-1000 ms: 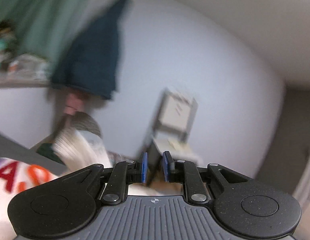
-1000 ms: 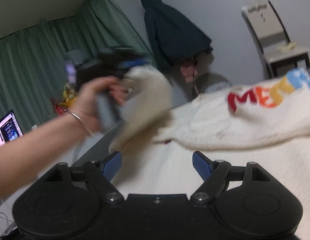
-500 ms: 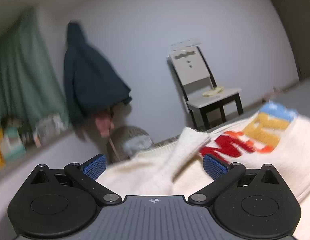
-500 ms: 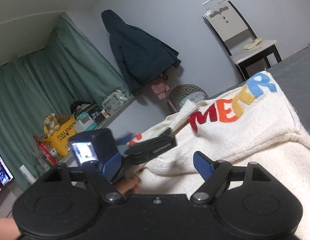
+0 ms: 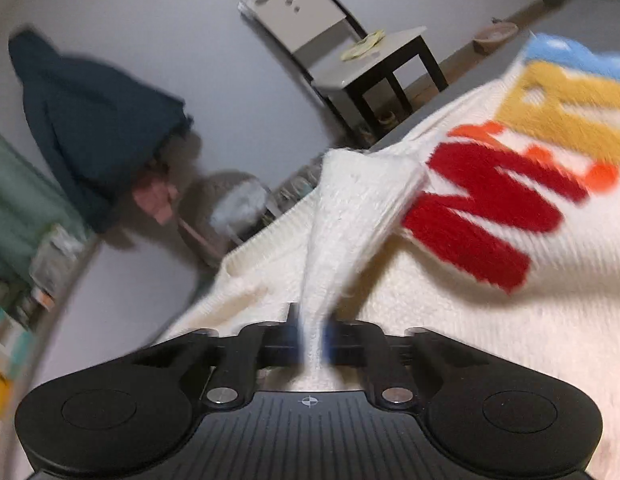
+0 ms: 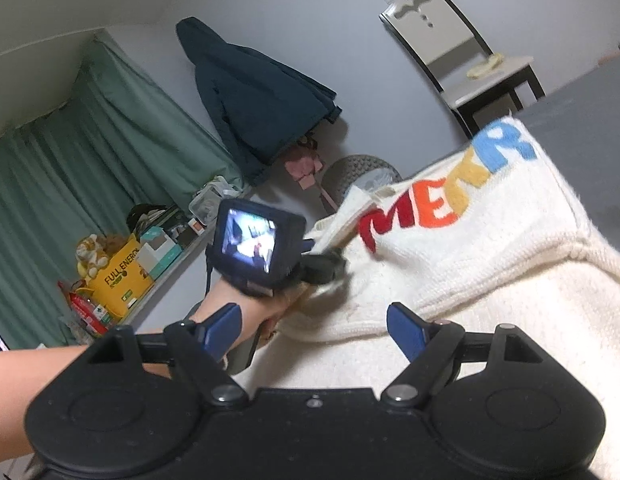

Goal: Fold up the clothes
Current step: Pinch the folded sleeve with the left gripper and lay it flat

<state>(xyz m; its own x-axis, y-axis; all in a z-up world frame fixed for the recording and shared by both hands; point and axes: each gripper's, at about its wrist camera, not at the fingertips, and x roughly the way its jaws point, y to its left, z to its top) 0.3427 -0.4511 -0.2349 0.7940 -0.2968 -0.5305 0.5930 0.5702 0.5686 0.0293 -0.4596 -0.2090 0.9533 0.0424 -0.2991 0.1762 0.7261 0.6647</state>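
The left claw (image 5: pixel 313 338) is now clenched on a fold of the cream sweater (image 5: pixel 450 320), the blue pads pressed together with a band of knit rising up between them; half a second ago its pads stood wide apart over the same cloth. The pinched strip runs up and away from the claw toward the red letters (image 5: pixel 482 216), and the view is blurred. From the right wrist camera the left claw (image 6: pixel 330 256) shows at the sweater's (image 6: pixel 490 264) near-left edge, gripping a raised flap just beside the red "M", with the person's left hand (image 6: pixel 237 308) behind it; earlier it sat lower and nearer. The right claw (image 6: pixel 314 330) is released, its blue pads spread wide and touching nothing, as before, hovering above the sweater's lower hem. The sweater lies spread on a grey surface (image 6: pixel 582 108), lettering facing up. A chair (image 6: pixel 462 52) and a dark jacket (image 6: pixel 261 104) stand against the wall behind.
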